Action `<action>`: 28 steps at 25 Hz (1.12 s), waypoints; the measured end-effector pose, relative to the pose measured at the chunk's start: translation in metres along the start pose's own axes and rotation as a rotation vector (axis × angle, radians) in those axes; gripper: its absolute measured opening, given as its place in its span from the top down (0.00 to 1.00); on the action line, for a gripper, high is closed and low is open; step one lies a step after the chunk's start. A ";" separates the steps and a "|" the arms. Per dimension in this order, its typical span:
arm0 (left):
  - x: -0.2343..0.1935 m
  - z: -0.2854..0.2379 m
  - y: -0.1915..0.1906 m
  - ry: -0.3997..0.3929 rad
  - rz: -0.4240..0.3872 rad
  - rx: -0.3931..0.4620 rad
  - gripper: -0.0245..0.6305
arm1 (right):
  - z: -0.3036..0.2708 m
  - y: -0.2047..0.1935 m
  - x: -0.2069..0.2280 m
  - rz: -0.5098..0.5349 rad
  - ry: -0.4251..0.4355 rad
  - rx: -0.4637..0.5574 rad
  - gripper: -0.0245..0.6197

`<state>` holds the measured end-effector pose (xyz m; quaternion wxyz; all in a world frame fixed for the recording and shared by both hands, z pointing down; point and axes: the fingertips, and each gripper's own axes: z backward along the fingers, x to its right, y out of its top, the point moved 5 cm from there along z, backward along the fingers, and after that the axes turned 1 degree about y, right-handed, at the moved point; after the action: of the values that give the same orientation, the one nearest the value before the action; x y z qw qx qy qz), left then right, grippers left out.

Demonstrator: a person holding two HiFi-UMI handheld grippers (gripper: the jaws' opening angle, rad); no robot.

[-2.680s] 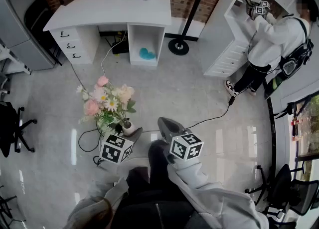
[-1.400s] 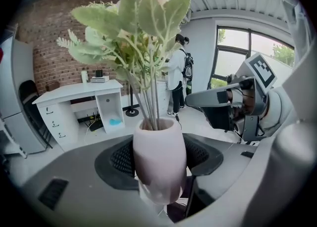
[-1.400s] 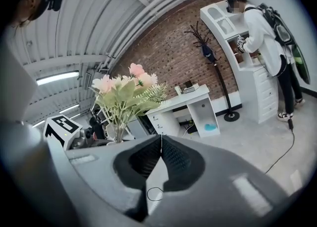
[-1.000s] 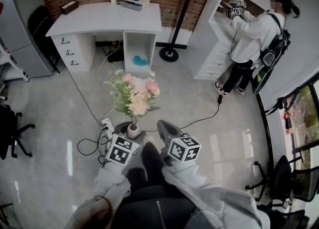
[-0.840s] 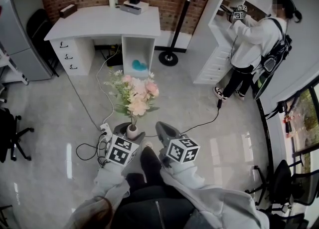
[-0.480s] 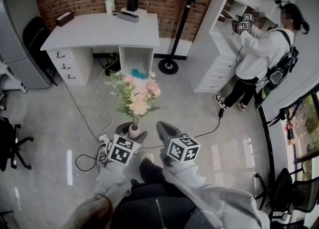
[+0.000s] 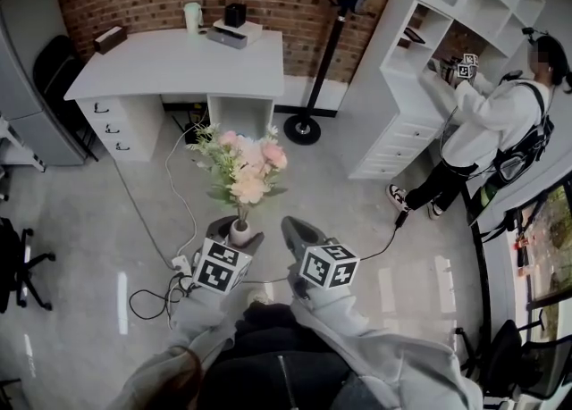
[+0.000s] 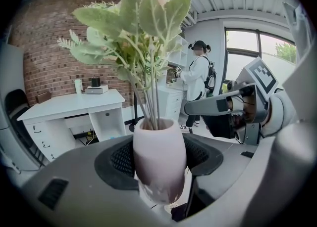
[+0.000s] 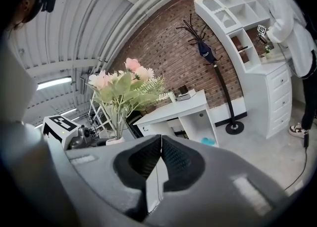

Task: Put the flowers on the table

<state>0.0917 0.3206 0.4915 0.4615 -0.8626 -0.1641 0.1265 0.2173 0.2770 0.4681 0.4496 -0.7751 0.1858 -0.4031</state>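
Note:
My left gripper [image 7: 234, 237] [image 8: 159, 159] is shut on a small pale pink vase [image 8: 159, 164] [image 7: 239, 232], both pads pressed to its sides. The vase holds a bunch of pink and cream flowers [image 7: 243, 163] with green leaves [image 8: 133, 28], carried upright above the floor. The right gripper [image 7: 294, 234] [image 9: 159, 161] is shut on nothing and rides beside the left one. The white desk [image 7: 179, 64] [image 8: 69, 105] [image 9: 181, 108] stands ahead against the brick wall.
On the desk's far edge stand a cup [image 7: 192, 17], a dark box [image 7: 235, 14] and a brown box [image 7: 109, 38]. Cables and a power strip [image 7: 183, 264] lie on the floor. A coat stand [image 7: 308, 127] and white shelving [image 7: 429, 60] with a person [image 7: 487, 131] are right.
I have walked toward the desk carrying the vase; desk and shelving look nearer. The grip on the vase is unchanged. The person at the shelving has shifted right in view.

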 end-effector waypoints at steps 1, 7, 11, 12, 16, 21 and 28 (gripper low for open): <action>-0.003 -0.005 0.002 0.000 0.005 0.001 0.56 | -0.004 0.002 0.005 0.001 0.003 -0.003 0.96; -0.019 -0.032 0.010 0.013 0.027 -0.008 0.56 | -0.019 0.007 0.026 0.001 0.006 -0.030 0.96; -0.023 -0.041 0.011 0.019 0.033 -0.022 0.56 | -0.020 0.011 0.036 -0.007 -0.006 -0.025 0.96; -0.024 -0.043 0.013 0.022 0.031 -0.023 0.56 | -0.021 0.012 0.039 -0.012 -0.008 -0.024 0.96; -0.028 -0.047 0.019 0.025 0.023 -0.023 0.56 | -0.028 0.012 0.045 -0.036 -0.002 -0.034 0.96; -0.031 -0.048 0.024 0.012 0.047 -0.045 0.56 | -0.043 0.012 0.042 -0.038 0.030 -0.056 0.96; -0.054 -0.071 0.035 0.009 0.050 -0.049 0.56 | -0.065 0.022 0.059 -0.054 0.007 -0.053 0.96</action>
<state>0.0747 0.2278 0.5045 0.4379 -0.8780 -0.1435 0.1299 0.2033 0.1910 0.4945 0.4172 -0.7901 0.1773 -0.4126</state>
